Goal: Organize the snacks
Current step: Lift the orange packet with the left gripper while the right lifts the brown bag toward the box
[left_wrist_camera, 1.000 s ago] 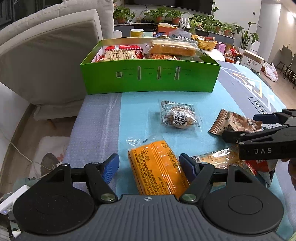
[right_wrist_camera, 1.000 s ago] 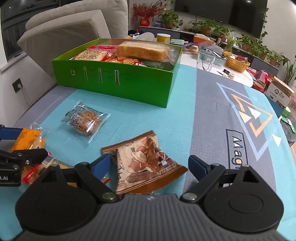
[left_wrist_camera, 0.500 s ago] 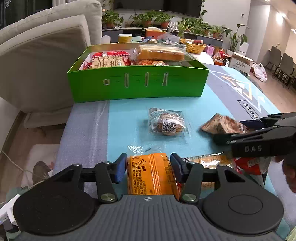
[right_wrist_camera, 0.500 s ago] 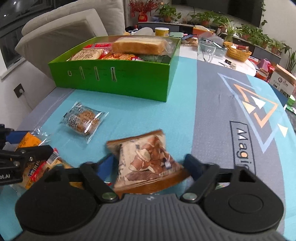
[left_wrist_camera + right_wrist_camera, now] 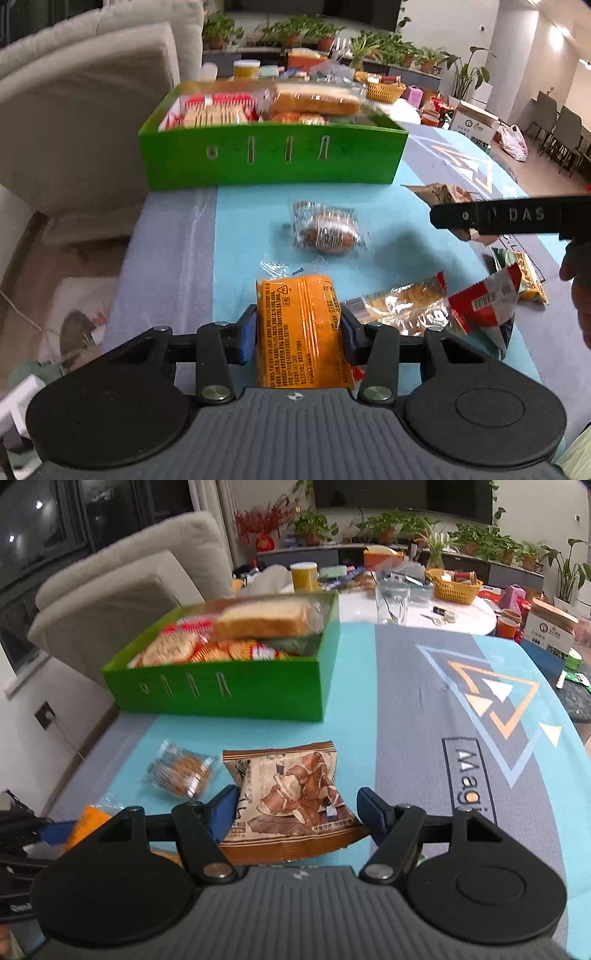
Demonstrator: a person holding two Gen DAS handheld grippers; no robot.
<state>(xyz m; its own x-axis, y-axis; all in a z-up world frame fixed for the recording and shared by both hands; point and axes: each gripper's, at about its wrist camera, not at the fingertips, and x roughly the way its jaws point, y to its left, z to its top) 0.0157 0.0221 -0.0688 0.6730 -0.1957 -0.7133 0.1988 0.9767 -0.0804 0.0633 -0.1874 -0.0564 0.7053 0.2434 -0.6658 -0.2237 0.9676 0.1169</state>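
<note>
Left gripper (image 5: 298, 332) has just squeezed its jaws onto the orange pack (image 5: 303, 332), near the table's edge. Right gripper (image 5: 295, 808) pinches the brown snack bag (image 5: 291, 801). Far behind sits the green box (image 5: 273, 155), full of snacks.

light: indoor, bright, ceiling lamps far right | window (image 5: 33, 535): dark | blur: green box (image 5: 273, 155) and snacks smeared by motion | glare: clear wrappers | edges: strong fisheye bending, corners dim
</note>
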